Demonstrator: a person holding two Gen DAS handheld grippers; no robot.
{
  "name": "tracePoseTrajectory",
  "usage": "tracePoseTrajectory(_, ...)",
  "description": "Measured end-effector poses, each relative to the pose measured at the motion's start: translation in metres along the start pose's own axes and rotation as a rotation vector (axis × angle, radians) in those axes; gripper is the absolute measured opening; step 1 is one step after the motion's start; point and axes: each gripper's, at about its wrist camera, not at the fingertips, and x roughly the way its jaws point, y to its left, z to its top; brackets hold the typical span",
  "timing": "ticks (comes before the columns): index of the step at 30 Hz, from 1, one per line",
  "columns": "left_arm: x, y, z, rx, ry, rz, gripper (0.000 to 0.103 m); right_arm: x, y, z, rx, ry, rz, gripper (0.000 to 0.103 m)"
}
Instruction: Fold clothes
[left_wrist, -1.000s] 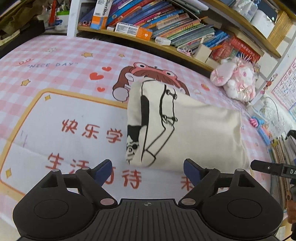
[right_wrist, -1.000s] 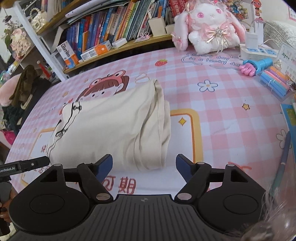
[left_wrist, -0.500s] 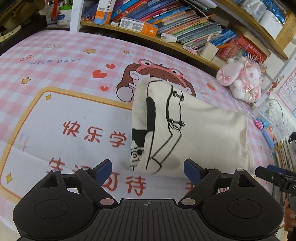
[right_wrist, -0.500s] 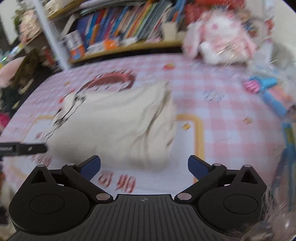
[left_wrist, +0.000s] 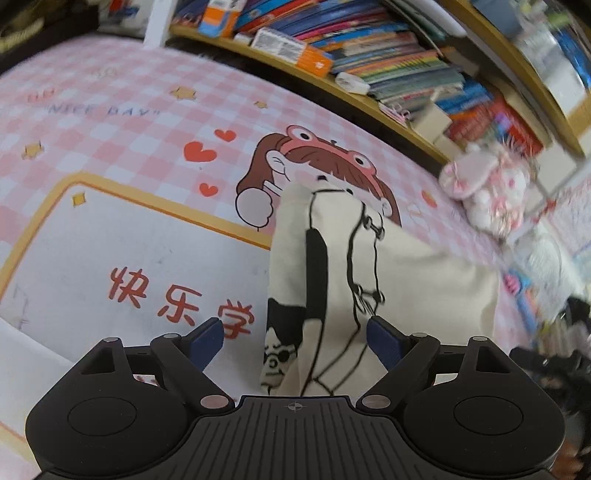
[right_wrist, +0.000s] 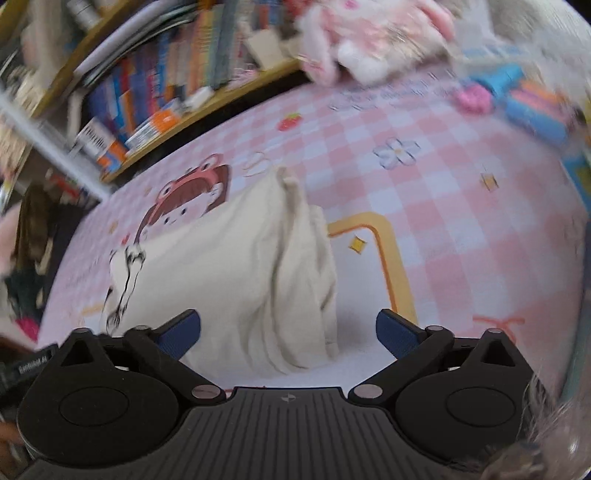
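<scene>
A cream T-shirt with a black line drawing lies folded on the pink checked cloth; it shows in the left wrist view (left_wrist: 417, 280) and the right wrist view (right_wrist: 236, 269). My left gripper (left_wrist: 295, 341) is open and empty, its blue-padded fingers (left_wrist: 205, 338) straddling the printed left end of the shirt just above it. My right gripper (right_wrist: 288, 336) is open and empty, over the stacked, folded right end of the shirt. Both views are motion-blurred.
A low wooden bookshelf (left_wrist: 369, 62) full of books runs along the far edge. A pink plush rabbit (left_wrist: 484, 184) sits at the far right. Blue and pink toys and pens (right_wrist: 524, 96) lie to the right. The checked cloth (left_wrist: 110, 147) is bare left of the shirt.
Both grippers have moved forward and closer to the shirt's two ends. The right gripper's fingers have spread wider. The shirt has not moved.
</scene>
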Motion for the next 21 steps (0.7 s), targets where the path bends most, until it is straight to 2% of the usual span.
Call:
tracePoseTrajectory(2, 0.006, 0.005, 0.004, -0.026, 0.012, -0.025, 0.085, 0.002, -0.009, 0.003, 0.080, 0.007, 0.037, 0.078)
tracePoseTrajectory(6, 0.013, 0.003, 0.010, -0.020, 0.022, -0.073, 0.080, 0.012, -0.019, 0.005, 0.190, 0.045, 0.058, 0.059)
tracePoseTrajectory(7, 0.015, 0.002, 0.011, -0.021, 0.026, -0.083, 0.078, 0.015, -0.019, 0.005, 0.202, 0.053, 0.059, 0.058)
tracePoseTrajectory(9, 0.018, 0.000, 0.012, -0.023, 0.037, -0.093, 0.063, 0.018, -0.017, 0.006, 0.202, 0.051, 0.056, 0.058)
tracePoseTrajectory(10, 0.019, -0.002, 0.012, -0.017, 0.042, -0.090, 0.061, 0.019, -0.014, 0.007, 0.191, 0.055, 0.050, 0.056)
tracePoseTrajectory(12, 0.017, -0.012, 0.011, 0.041, 0.040, -0.061, 0.042, 0.022, -0.008, 0.008, 0.161, 0.058, 0.037, 0.045)
tracePoseTrajectory(13, 0.013, -0.018, 0.010, 0.070, 0.024, -0.053, 0.037, 0.020, -0.002, 0.007, 0.121, 0.049, 0.026, 0.043)
tracePoseTrajectory(14, 0.009, -0.023, 0.009, 0.101, 0.006, -0.047, 0.029, 0.019, 0.005, 0.006, 0.082, 0.039, 0.015, 0.036)
tracePoseTrajectory(15, 0.005, -0.028, 0.009, 0.133, -0.014, -0.043, 0.025, 0.018, 0.011, 0.005, 0.043, 0.030, 0.005, 0.033)
tracePoseTrajectory(18, 0.000, -0.032, 0.010, 0.178, -0.030, -0.046, 0.025, 0.007, 0.027, 0.002, -0.067, -0.027, 0.021, 0.021)
tracePoseTrajectory(19, 0.001, -0.030, 0.011, 0.171, -0.023, -0.052, 0.025, 0.004, 0.028, 0.002, -0.074, -0.041, 0.041, 0.020)
tracePoseTrajectory(20, 0.003, -0.025, 0.012, 0.150, -0.012, -0.059, 0.026, 0.001, 0.028, 0.003, -0.075, -0.050, 0.059, 0.013)
tracePoseTrajectory(21, 0.005, -0.021, 0.013, 0.129, -0.002, -0.067, 0.028, 0.001, 0.025, 0.003, -0.060, -0.047, 0.070, 0.012)
